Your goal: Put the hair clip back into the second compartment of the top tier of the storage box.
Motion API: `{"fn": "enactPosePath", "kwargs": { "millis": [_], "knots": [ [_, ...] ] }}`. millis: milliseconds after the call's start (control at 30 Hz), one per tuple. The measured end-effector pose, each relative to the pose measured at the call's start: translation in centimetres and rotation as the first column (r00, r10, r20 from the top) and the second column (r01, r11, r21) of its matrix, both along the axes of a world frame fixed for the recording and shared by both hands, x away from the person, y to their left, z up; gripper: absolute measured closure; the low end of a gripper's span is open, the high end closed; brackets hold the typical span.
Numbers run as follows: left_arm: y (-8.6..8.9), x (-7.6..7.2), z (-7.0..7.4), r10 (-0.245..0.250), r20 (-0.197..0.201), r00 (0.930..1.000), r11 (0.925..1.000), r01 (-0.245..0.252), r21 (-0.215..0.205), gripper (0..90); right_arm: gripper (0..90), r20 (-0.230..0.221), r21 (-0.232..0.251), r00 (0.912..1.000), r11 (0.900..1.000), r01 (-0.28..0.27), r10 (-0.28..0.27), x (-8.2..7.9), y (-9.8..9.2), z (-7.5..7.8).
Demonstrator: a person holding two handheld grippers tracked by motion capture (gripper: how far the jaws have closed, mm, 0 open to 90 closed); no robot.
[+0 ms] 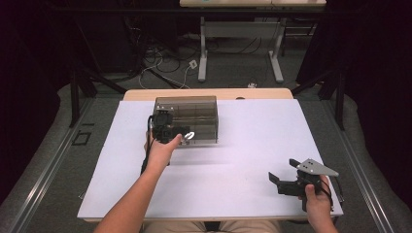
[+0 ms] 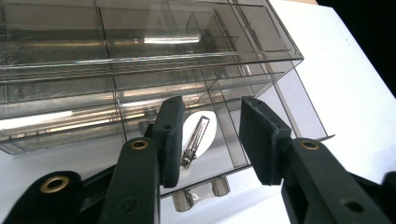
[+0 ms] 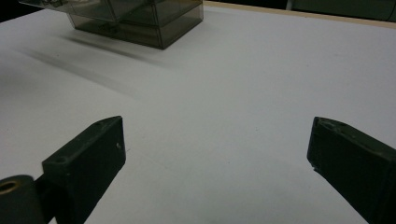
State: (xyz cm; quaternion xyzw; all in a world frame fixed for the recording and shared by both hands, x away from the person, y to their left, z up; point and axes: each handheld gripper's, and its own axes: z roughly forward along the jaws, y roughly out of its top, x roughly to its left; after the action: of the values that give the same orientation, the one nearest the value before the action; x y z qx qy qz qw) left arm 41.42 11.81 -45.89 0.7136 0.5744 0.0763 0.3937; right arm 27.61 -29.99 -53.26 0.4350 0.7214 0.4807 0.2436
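A smoky clear drawer cabinet point(image 1: 194, 114) point(image 2: 140, 56) stands at the table's far left of centre. One low drawer point(image 2: 233, 151) is pulled out a little, with its metal knob point(image 2: 187, 200) below my jaws. In it lies a white oval card point(image 2: 208, 126) carrying a metal hair clip point(image 2: 196, 140). My left gripper point(image 1: 184, 136) point(image 2: 211, 112) hovers at that drawer's front, jaws apart, pads touching nothing. My right gripper point(image 1: 283, 170) point(image 3: 217, 140) rests low near the front right corner, open wide over bare table.
The white table top point(image 1: 252, 141) point(image 3: 233, 70) stretches between the cabinet point(image 3: 140, 18) and the right hand. Beyond the far edge stand a desk's legs point(image 1: 204, 58) and loose cables point(image 1: 165, 63) on the floor.
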Motion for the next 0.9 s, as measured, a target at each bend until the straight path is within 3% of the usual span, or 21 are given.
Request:
{"fn": "enactPosePath", "kwargs": {
  "millis": [100, 133, 233, 600, 900],
  "knots": [
    [0.0, -0.2, 0.1, -0.015, 0.007, 0.9999, 0.9999, 0.015, 0.009, 56.4, 4.1, 0.001, -0.003, 1.0, 1.0, 0.008, -0.008, 0.0, 0.0, 0.0],
    [-0.1, -0.3, 0.1, -0.011, 0.013, 0.9999, 0.9999, 0.011, 0.008, 55.4, 4.1, 0.016, 0.016, 0.9998, 1.0, 0.012, -0.012, 0.1, 0.1, -0.1],
    [-0.1, -0.6, 0.2, -0.023, 0.018, 0.9996, 0.9996, 0.023, 0.019, 52.0, 4.1, -0.006, 0.002, 1.0, 1.0, 0.003, -0.003, 0.0, 0.0, 0.0],
    [0.2, -1.6, 0.7, -0.054, 0.042, 0.9976, 0.9984, 0.053, 0.021, 39.2, 4.1, -0.002, 0.0, 1.0, 1.0, 0.004, -0.004, 0.0, 0.0, 0.0],
    [1.1, -2.9, 1.0, -0.088, 0.057, 0.9944, 0.996, 0.089, -0.005, 34.8, 4.1, -0.004, 0.003, 1.0, 1.0, 0.002, -0.002, -0.1, 0.0, 0.1]
  ]
}}
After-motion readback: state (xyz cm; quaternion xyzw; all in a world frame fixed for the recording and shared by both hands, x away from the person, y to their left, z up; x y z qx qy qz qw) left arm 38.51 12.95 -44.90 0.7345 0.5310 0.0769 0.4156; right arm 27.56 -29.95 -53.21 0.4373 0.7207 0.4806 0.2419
